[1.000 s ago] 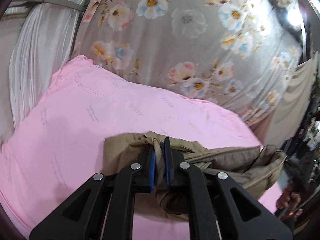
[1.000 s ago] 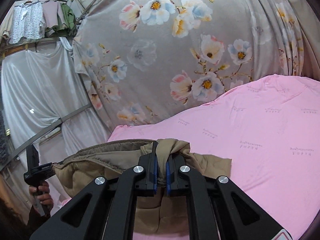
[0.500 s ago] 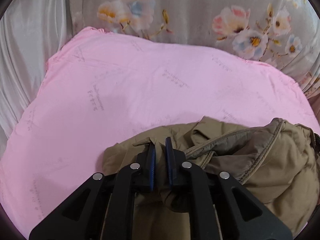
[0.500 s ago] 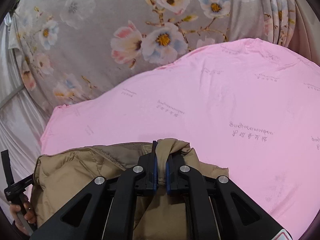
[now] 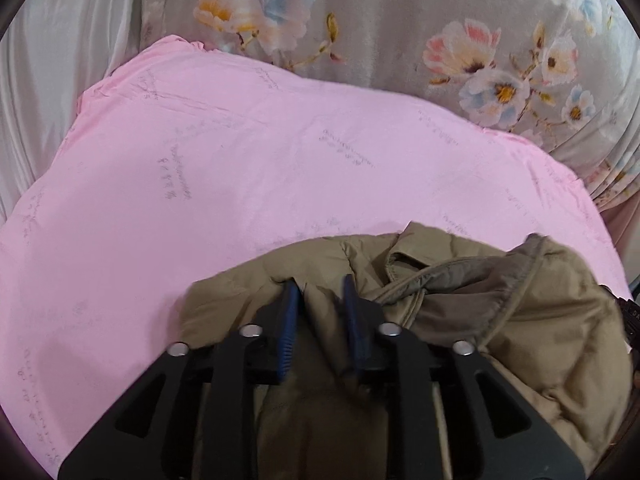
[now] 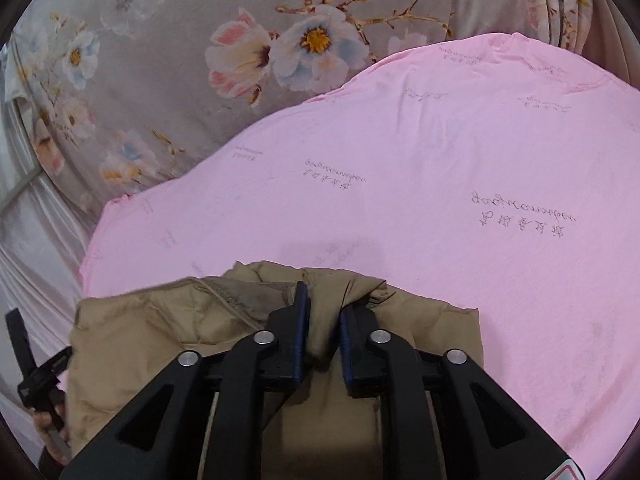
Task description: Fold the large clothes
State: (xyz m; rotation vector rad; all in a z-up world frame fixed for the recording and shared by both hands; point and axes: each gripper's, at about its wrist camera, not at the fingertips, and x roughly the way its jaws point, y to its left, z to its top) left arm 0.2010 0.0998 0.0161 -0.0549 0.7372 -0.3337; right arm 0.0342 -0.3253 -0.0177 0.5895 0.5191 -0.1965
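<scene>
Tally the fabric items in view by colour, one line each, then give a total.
Khaki padded jacket: 1
Pink sheet: 1
Grey floral curtain: 1
White satin drape: 1
Total: 4

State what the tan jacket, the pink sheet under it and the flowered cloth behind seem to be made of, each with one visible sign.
Tan jacket: probably padded synthetic shell, matte; it looks puffy, with stitched seams and bound edges.
Pink sheet: likely smooth woven cotton or a blend, matte; fine creases and faint printed lettering.
Flowered cloth: thin printed fabric with a slight sheen; it hangs in soft pleats at the side.
</scene>
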